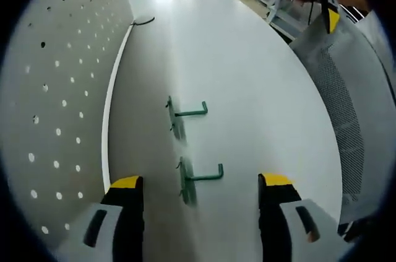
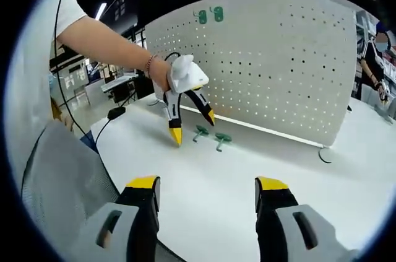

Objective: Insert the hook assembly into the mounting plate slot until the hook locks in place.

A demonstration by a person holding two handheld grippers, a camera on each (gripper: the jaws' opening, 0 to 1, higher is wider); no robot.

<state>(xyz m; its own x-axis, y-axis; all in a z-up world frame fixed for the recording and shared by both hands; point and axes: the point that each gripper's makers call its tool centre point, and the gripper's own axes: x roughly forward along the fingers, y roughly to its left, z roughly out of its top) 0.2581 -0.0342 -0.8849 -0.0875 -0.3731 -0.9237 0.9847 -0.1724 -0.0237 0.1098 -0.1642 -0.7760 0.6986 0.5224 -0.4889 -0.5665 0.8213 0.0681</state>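
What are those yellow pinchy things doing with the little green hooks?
A person is holding a grabbing tool in each hand. The left tool hangs open just above two green hooks lying on the white table, not touching either yet. The right tool is open too, waiting farther back and holding nothing. The white pegboard stands upright behind the hooks, with two green pieces already near its top edge. No hook from the table has gone in yet.

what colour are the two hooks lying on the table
Green. The near hook and far hook show best in the left gripper view, on the white table.
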